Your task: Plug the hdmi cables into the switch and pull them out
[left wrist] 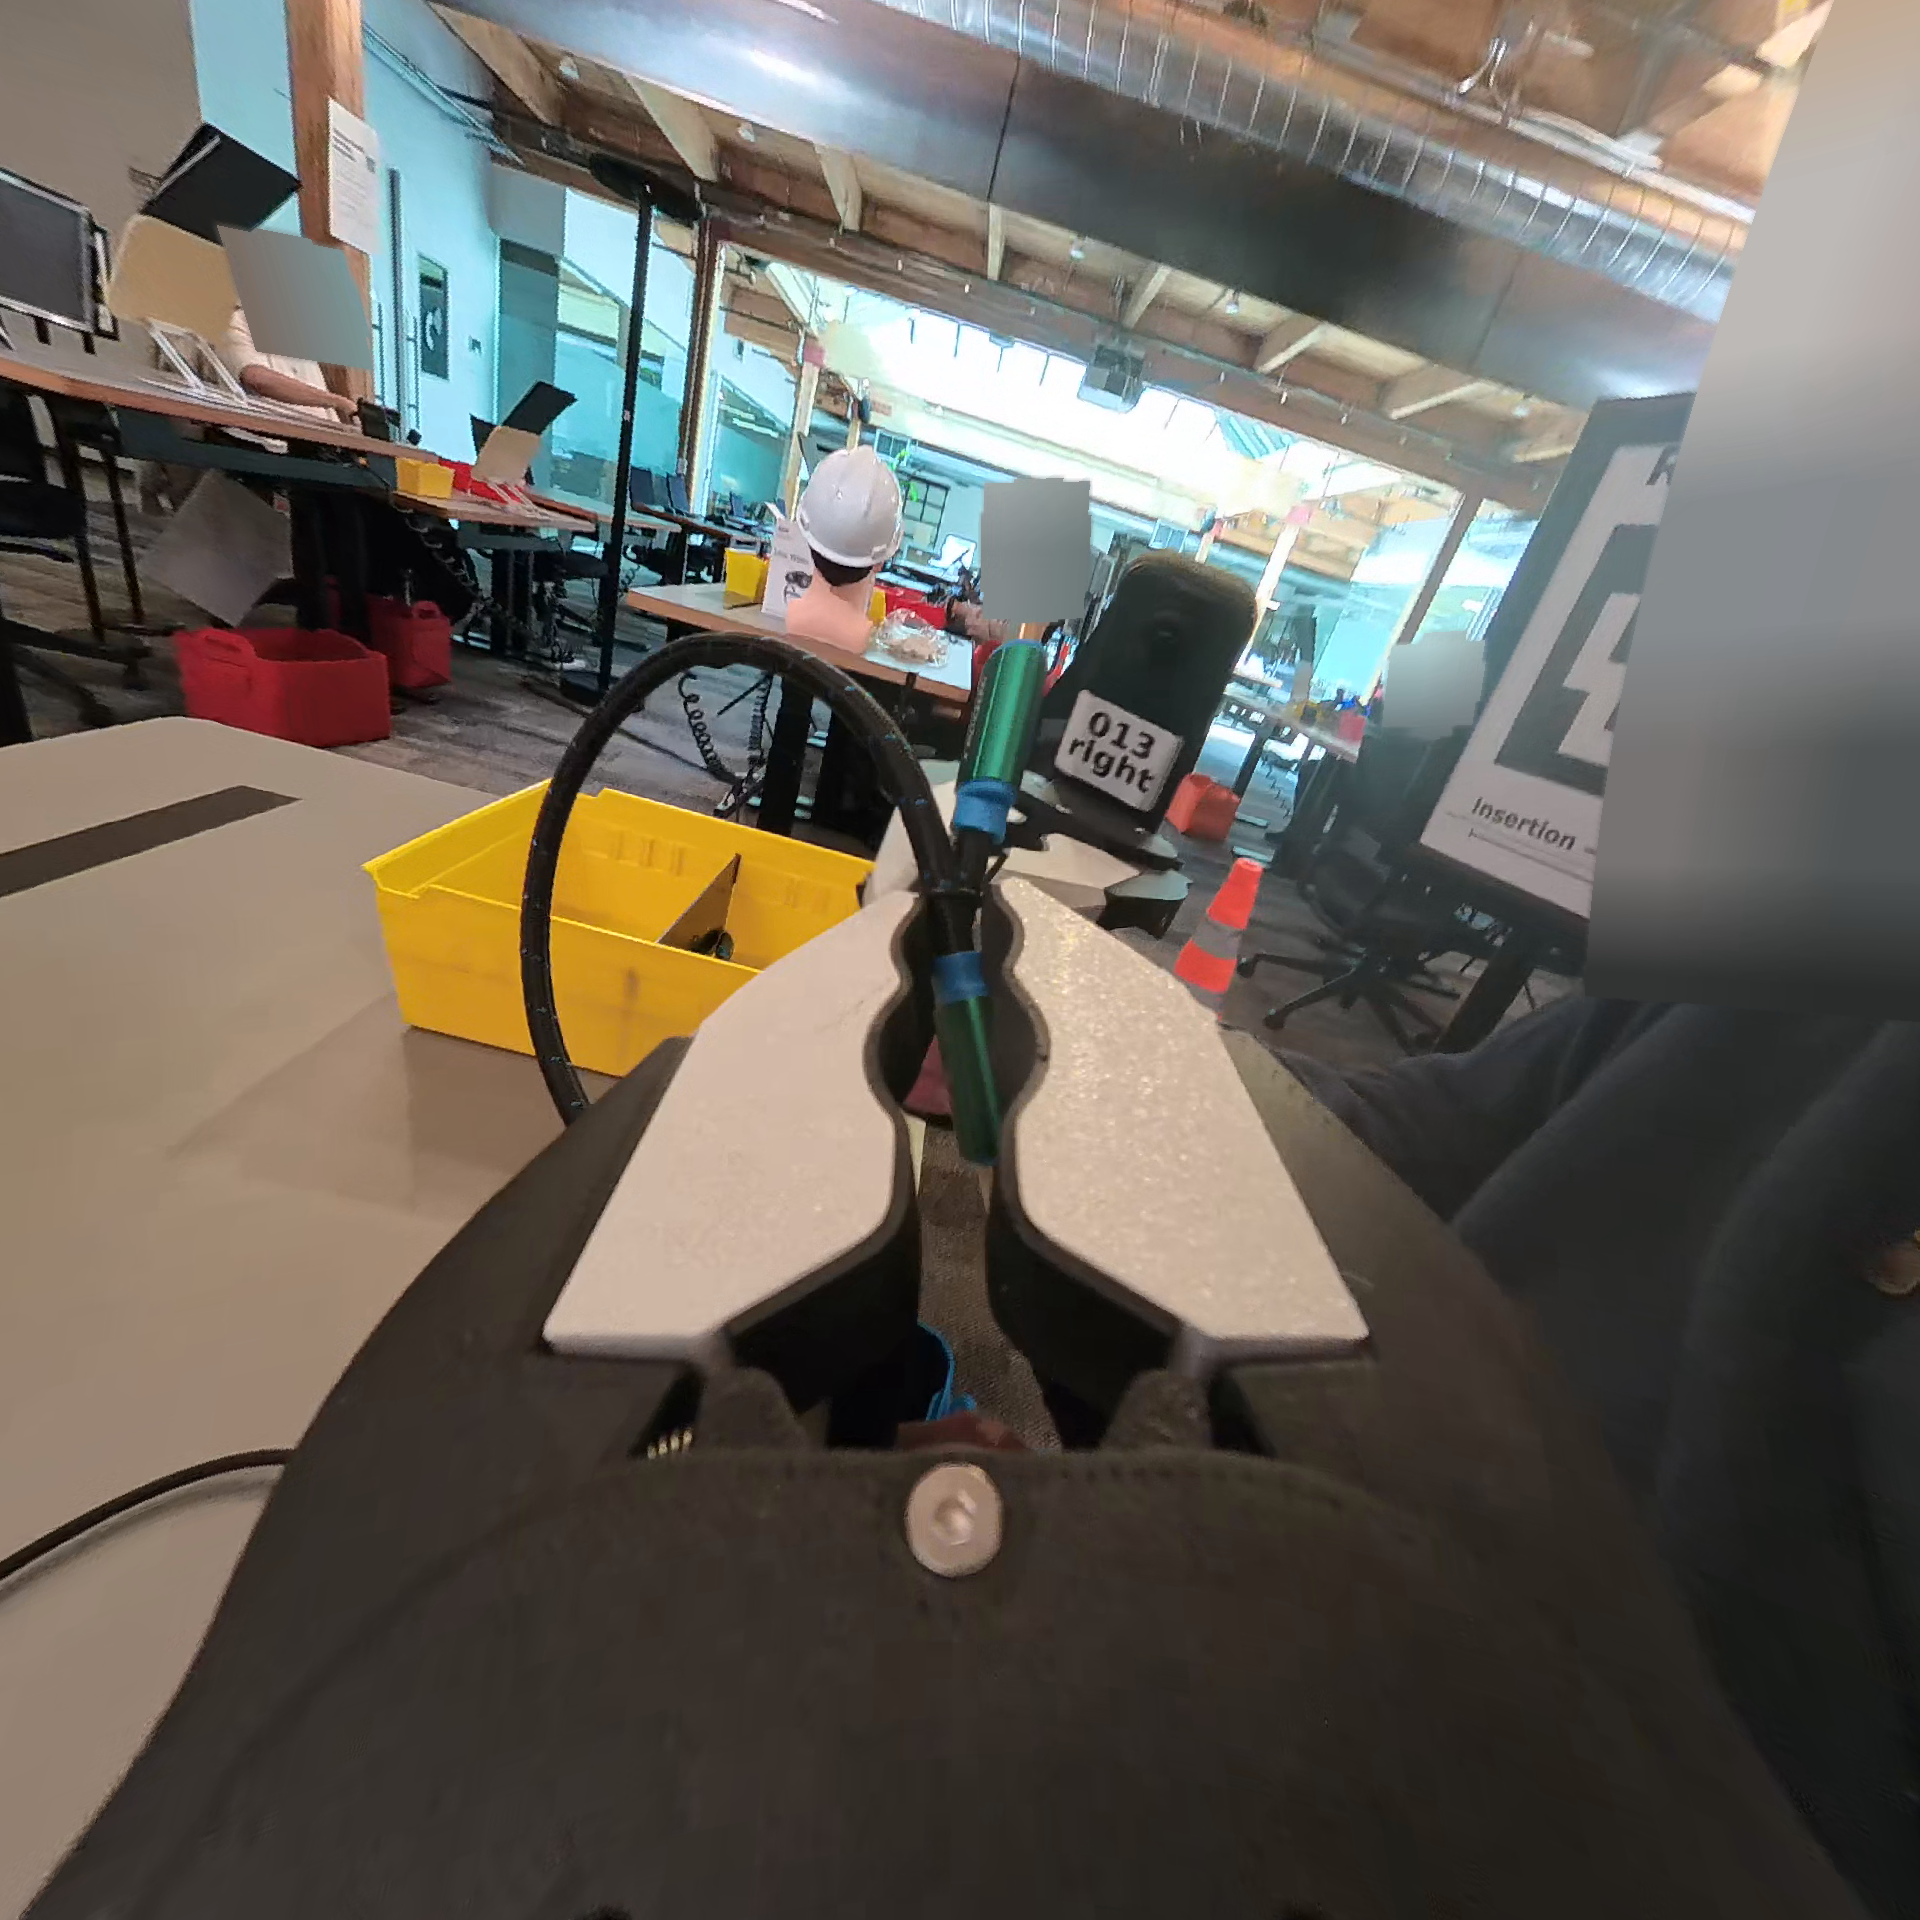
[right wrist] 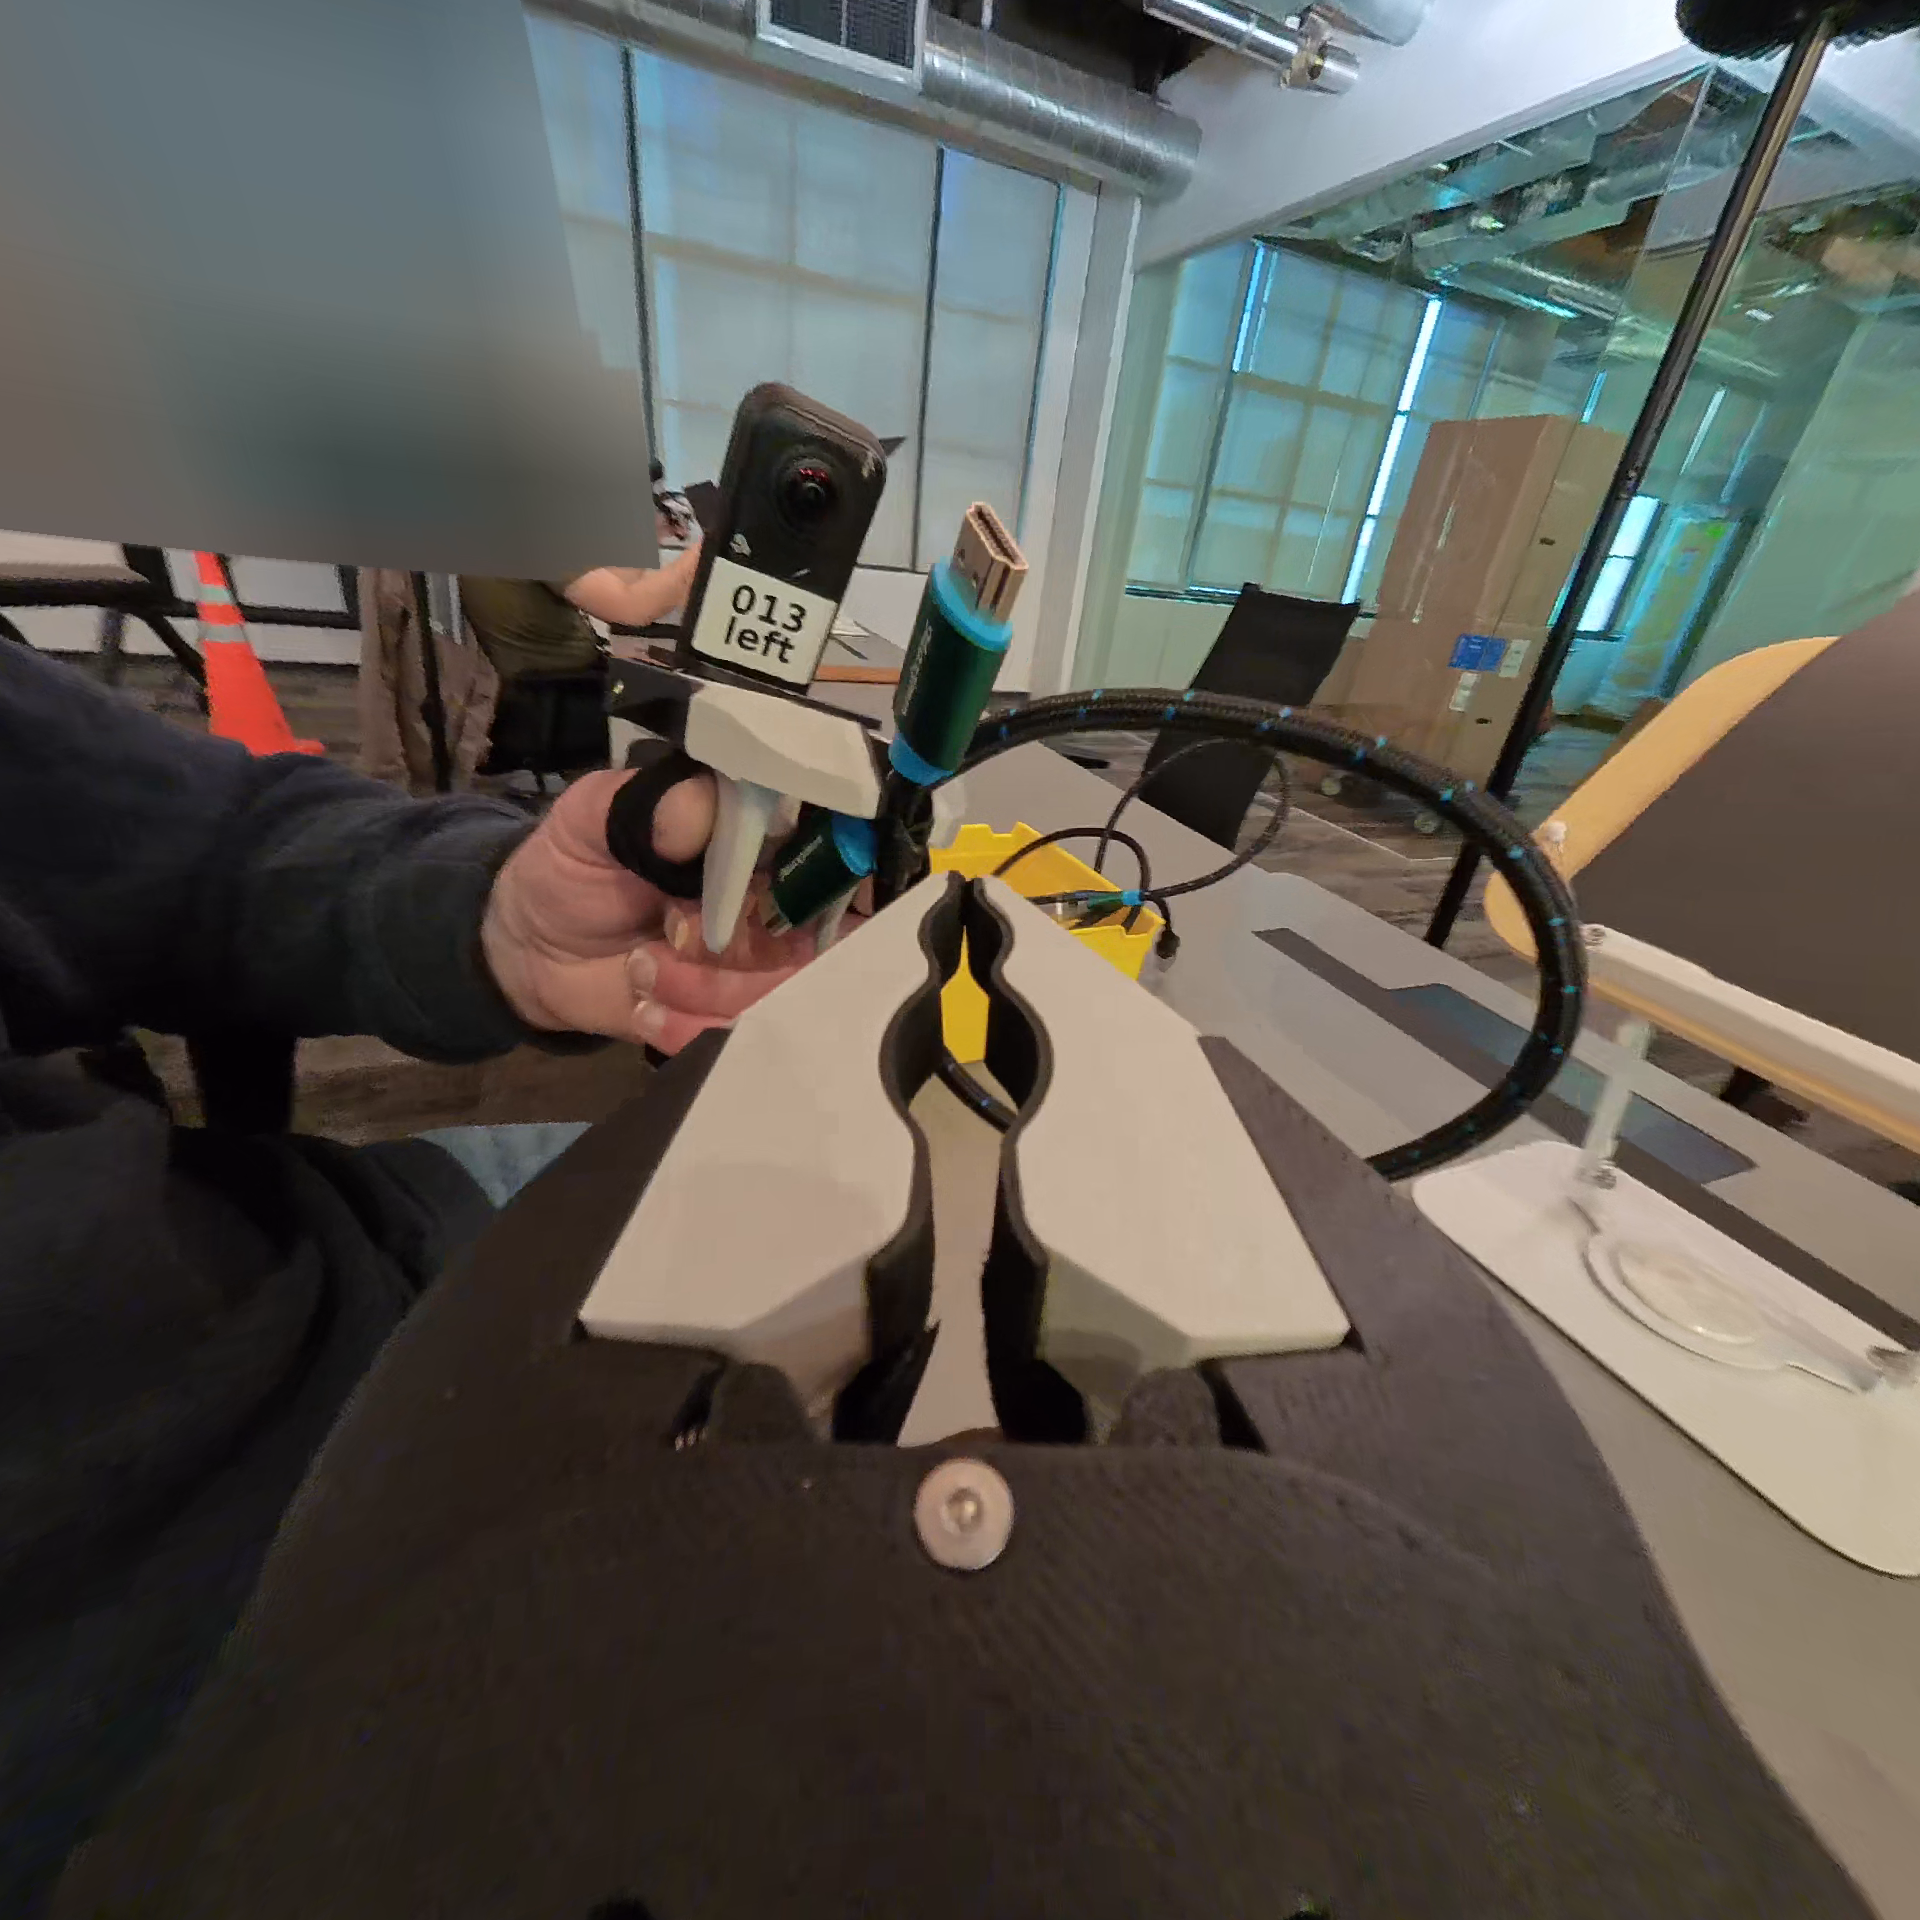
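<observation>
though no switch shows in either view, the cable (left wrist: pixel 727 665) is already in hand at both ends, so the handling can be judged from here. going left to right in the left wrist view: the grey table (left wrist: pixel 208 1091), the yellow bin (left wrist: pixel 488 935) on it, the cable's black braided loop arching above the bin, then the left gripper (left wrist: pixel 961 904) with its fingers (left wrist: pixel 769 1143) nearly closed on a green plug (left wrist: pixel 966 1070). that plug lies in the scalloped hollow between the pads, its far end with the blue band pointing away. beyond it a second green plug (left wrist: pixel 992 717) stands up beside the right gripper (left wrist: pixel 1132 883).

in the right wrist view a hand (right wrist: pixel 582 925) holds the left gripper's handle; the upright plug (right wrist: pixel 951 665) shows its bare metal tip at the top, and the cable sweeps round to the right gripper, whose fingers (right wrist: pixel 790 1164) are almost together, pinching the braid low in the gap.

the cable looks light but springy — the braid holds a firm curve and will likely push back and twist a plug off line. the plug shells look hard and smooth, probably a little slippery, so the hold belongs on the green shell close behind the blue band — not on the braid, and never on the thin metal tip.
</observation>
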Available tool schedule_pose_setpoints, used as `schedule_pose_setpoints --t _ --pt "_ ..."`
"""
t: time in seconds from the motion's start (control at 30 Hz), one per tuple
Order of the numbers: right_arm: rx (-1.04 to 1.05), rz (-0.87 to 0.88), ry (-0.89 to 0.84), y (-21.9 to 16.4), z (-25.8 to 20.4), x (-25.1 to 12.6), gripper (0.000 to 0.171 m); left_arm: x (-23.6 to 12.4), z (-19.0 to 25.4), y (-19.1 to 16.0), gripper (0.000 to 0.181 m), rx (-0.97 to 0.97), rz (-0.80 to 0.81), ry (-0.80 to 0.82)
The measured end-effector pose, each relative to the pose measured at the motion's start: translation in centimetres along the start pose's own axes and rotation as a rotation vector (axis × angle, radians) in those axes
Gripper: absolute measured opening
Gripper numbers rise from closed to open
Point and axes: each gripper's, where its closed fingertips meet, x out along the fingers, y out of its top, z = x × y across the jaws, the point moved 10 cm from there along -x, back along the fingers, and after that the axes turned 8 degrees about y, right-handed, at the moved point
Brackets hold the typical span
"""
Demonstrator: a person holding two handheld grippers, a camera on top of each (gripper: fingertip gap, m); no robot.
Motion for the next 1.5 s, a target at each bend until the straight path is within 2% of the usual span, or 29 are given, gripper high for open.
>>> schedule_pose_setpoints --t 0.13,0.23,0.37,0.5,0.97,1.1,1.4,1.5 --pt "0.01 0.042 0.017 0.2 0.3 -0.6 0.004 0.0 -0.3 0.0 0.008 -0.006 0.006 -0.003" --pt "-0.007 0.032 0.034 0.1 0.1 -0.5 0.001 0.1 -0.5 0.0 0.008 -0.009 0.005 -0.007" --pt "-0.033 0.016 0.06 0.2 -0.3 -0.1 0.007 0.2 -0.9 -0.3 0.008 -0.02 0.004 -0.004" --pt "-0.039 0.022 0.057 0.2 -0.3 -0.2 0.0 0.3 -1.0 -0.3 0.008 -0.016 0.002 -0.01" --pt "0.024 0.038 0.057 0.0 -0.2 -0.1 0.0 -0.1 -0.7 -0.1 0.008 -0.046 0.009 -0.021" --pt "-0.087 -0.023 -0.022 0.3 -0.6 0.0 0.0 -0.2 -0.6 -0.4 0.008 -0.086 0.011 -0.03" --pt "-0.534 -0.298 -0.245 1.2 -2.6 0.7 0.0 -0.1 -0.9 -0.7 0.008 -0.114 -0.022 -0.055" --pt "-0.614 -0.334 -0.295 1.4 -3.0 0.8 0.0 -0.1 -1.1 -0.6 0.008 -0.101 -0.052 -0.055"
